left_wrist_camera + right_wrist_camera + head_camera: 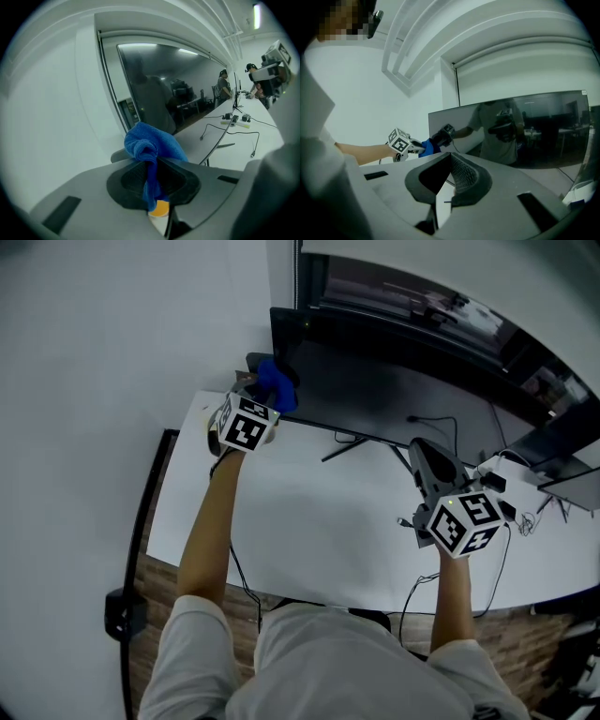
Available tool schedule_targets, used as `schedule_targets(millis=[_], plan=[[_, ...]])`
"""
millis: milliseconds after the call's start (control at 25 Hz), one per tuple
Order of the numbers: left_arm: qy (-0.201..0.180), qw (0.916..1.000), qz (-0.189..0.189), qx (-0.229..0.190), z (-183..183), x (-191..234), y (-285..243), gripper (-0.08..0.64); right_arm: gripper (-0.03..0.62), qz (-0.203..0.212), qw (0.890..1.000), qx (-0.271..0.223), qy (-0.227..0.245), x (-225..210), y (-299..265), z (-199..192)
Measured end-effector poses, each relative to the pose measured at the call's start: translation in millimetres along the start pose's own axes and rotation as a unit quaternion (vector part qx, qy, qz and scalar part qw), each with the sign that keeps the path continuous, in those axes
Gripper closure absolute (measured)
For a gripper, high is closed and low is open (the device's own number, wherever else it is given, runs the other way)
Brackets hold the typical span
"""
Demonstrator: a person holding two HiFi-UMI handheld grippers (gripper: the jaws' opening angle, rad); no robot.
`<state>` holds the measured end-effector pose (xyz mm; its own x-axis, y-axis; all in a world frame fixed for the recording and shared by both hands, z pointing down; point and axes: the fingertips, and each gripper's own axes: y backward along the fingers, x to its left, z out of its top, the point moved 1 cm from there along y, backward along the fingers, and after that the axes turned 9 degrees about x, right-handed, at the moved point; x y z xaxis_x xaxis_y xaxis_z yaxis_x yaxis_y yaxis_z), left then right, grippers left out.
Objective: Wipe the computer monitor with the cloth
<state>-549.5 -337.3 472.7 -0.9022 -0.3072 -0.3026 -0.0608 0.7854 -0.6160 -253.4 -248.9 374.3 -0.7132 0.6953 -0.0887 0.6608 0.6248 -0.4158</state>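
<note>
the left claw (pixel 152 180) is clenched on a bunched blue cloth (pixel 152 143), which it holds against the lower left corner of the dark monitor (pixel 394 390). the right claw (pixel 443 180) is released and empty, over the white desk (pixel 309 531) in front of the screen.

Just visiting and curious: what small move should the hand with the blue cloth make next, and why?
Probably sweep the left gripper rightward across the monitor: its jaws pinch the cloth at the screen's lower left corner, and the rest of the glass lies to the right.
</note>
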Motion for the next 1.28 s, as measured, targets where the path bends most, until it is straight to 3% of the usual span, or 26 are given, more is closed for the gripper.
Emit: schedule_targets(millis=[400,720,960,1080,1280], plan=[[0.066,0.9955,-0.036,0.057,-65.1,-36.6,-49.0,0.497,0.578,-0.011,0.999,0.025,-0.021,-16.2,-3.4,-30.2],[0.107,0.9893,-0.059,0.079,-106.1,-66.3,-79.8,0.497,0.577,-0.025,0.998,0.049,-0.038,-29.2,-5.1,-59.0],[0.140,0.9833,-0.097,0.062,-120.6,-86.8,-93.4,0.497,0.577,-0.044,0.996,0.057,-0.046,-46.3,2.7,-76.2],[0.157,0.9805,-0.110,0.043,-113.3,-96.1,-96.9,0.497,0.577,-0.047,0.996,0.050,-0.053,-54.1,11.2,-84.2],[0.181,0.9693,-0.166,0.013,-86.6,-131.0,-98.3,0.497,0.577,-0.049,0.996,0.043,-0.068,-72.9,29.7,-99.6]])
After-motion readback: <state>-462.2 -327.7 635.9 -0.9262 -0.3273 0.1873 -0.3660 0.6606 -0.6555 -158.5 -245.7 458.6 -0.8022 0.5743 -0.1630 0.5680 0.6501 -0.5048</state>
